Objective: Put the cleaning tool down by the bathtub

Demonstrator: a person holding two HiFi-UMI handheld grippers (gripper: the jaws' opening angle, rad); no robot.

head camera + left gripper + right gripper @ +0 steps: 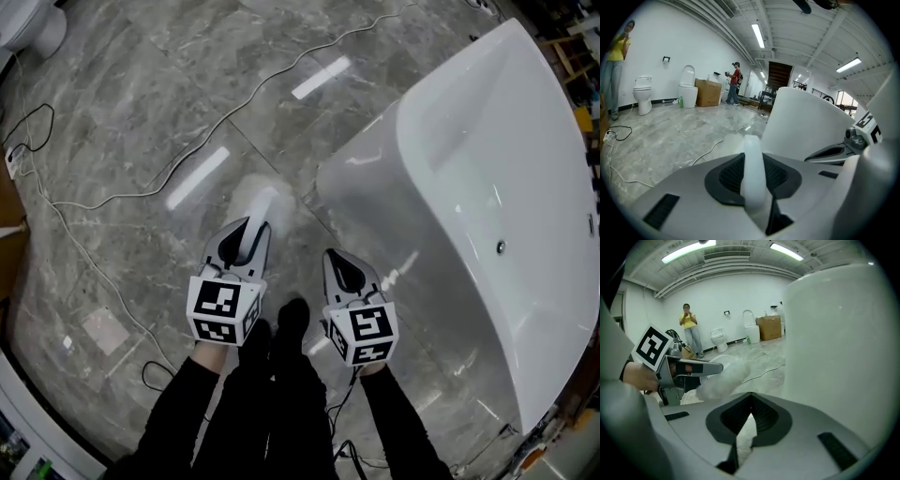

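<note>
The cleaning tool [262,208] is white, with a smooth handle [753,173] and a fluffy head [718,376]. My left gripper [251,231] is shut on the handle, and the tool points forward over the marble floor, just left of the bathtub's end. The white bathtub [469,187] fills the right side of the head view and rises close ahead in both gripper views [806,117] [839,333]. My right gripper [340,264] hangs beside the tub wall, shut with nothing in it [752,395]. It also shows as a side shape, the right gripper [834,151], and the left gripper [693,367] shows likewise.
A thin white cable [187,141] winds over the grey marble floor [141,94]. Two toilets [643,91] [687,85] and a cardboard box [708,92] stand at the far wall. One person [735,82] stands in the distance, another [689,329] near the wall. My own dark legs [272,394] are below.
</note>
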